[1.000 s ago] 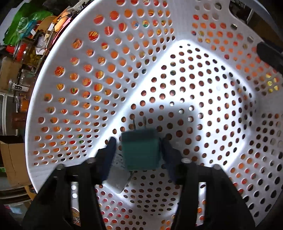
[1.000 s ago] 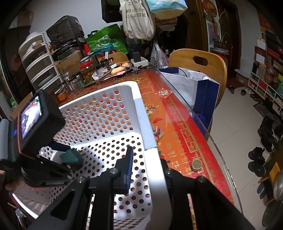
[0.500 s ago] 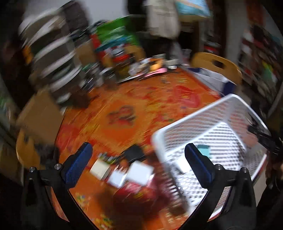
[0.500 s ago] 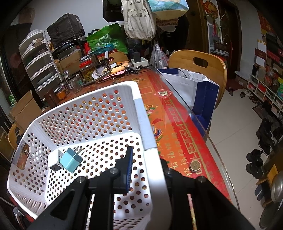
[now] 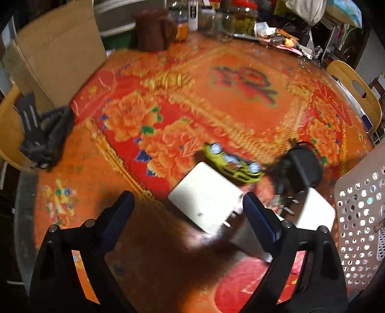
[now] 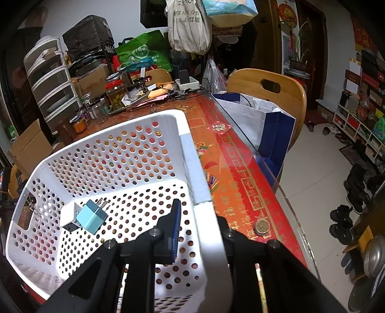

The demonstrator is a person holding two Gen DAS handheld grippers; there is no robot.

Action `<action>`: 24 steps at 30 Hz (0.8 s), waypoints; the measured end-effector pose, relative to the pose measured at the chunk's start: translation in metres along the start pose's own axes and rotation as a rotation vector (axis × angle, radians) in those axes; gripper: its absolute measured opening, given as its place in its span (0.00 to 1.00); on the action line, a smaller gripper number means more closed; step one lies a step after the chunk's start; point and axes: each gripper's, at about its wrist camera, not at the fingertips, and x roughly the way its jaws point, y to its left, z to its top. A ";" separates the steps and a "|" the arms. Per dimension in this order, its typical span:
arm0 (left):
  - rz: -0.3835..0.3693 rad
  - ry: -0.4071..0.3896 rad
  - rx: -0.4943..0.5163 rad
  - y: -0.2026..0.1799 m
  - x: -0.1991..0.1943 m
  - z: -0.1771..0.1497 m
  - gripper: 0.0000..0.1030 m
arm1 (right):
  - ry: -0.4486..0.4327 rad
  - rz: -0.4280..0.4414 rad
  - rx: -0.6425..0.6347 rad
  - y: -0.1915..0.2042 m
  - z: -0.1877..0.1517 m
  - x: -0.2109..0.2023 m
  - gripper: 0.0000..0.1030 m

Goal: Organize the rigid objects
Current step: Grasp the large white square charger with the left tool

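Table (image 5: 216,101) under a red-and-orange flowered cloth, glass-topped. Resting on it — a white holed basket (image 6: 182,134) at one edge, a coin (image 6: 262,226) beside it, white blocks (image 5: 204,195), a yellow-green toy car (image 5: 232,165) and a black charger (image 5: 302,167) close together. Jars (image 5: 243,16) and clutter along the far side.

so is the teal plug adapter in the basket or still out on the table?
In. The teal plug adapter lies on the white basket floor beside a white adapter, clear of both grippers.

Wooden chair (image 6: 267,96), blue-white bag (image 6: 264,125), jars (image 6: 115,92), cardboard box (image 5: 57,53), coin (image 6: 262,226).
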 end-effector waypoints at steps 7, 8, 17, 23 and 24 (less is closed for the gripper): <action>-0.048 0.010 -0.017 0.000 0.020 0.005 0.88 | 0.002 -0.032 -0.007 0.005 0.003 0.004 0.16; -0.033 0.003 -0.009 0.000 0.022 0.006 0.88 | 0.003 -0.037 -0.013 0.006 0.004 0.005 0.16; 0.000 -0.056 0.011 -0.008 0.010 -0.002 0.59 | 0.010 -0.058 -0.028 0.008 0.004 0.007 0.16; 0.051 -0.116 -0.008 -0.005 0.001 -0.007 0.59 | 0.014 -0.063 -0.031 0.008 0.005 0.006 0.16; 0.066 -0.140 -0.013 -0.004 -0.004 -0.008 0.59 | 0.015 -0.063 -0.031 0.008 0.005 0.006 0.16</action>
